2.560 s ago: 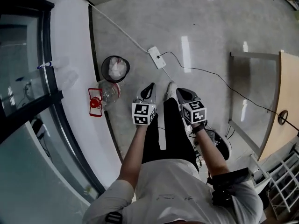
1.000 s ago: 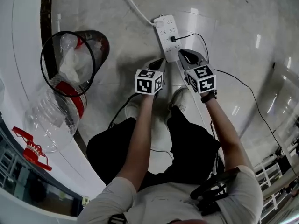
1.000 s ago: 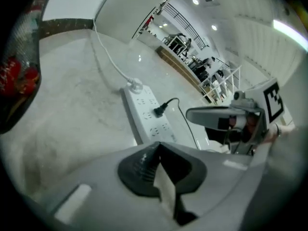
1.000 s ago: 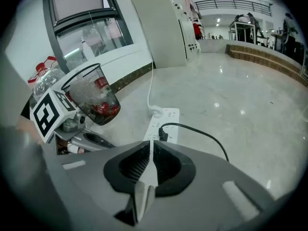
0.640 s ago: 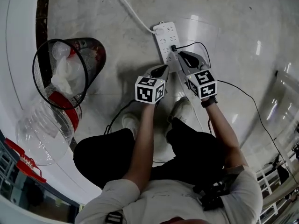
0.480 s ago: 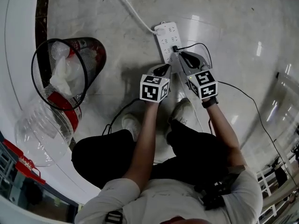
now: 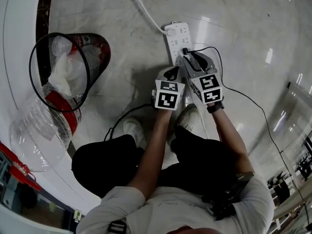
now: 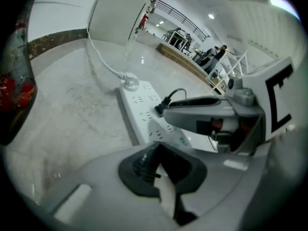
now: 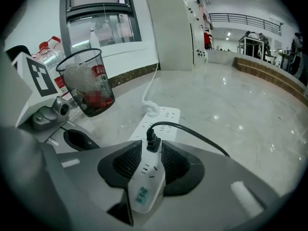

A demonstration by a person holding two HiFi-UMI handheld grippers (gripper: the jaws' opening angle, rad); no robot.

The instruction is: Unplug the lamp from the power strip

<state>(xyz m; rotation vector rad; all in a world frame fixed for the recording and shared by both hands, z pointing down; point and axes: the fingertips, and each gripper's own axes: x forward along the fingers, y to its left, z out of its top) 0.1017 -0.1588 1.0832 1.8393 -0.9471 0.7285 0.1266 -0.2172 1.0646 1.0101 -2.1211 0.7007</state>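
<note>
Right claw stands wide, its jaws having just been opening. They straddle the near end of the long white plastic power strip. The small black plug sits between their tips, with the ribbed pads just beside it and not pressing on it. That plug is seated in a socket of the strip, and its thin black cord curves away to the right over the pale polished stone floor. Left claw has its jaw tips together on nothing and points at the strip's near end from just beside the right one. A thick white cable leaves the strip's far end. Well off to the left stands a black wire-mesh waste basket with crumpled rubbish in it.
</note>
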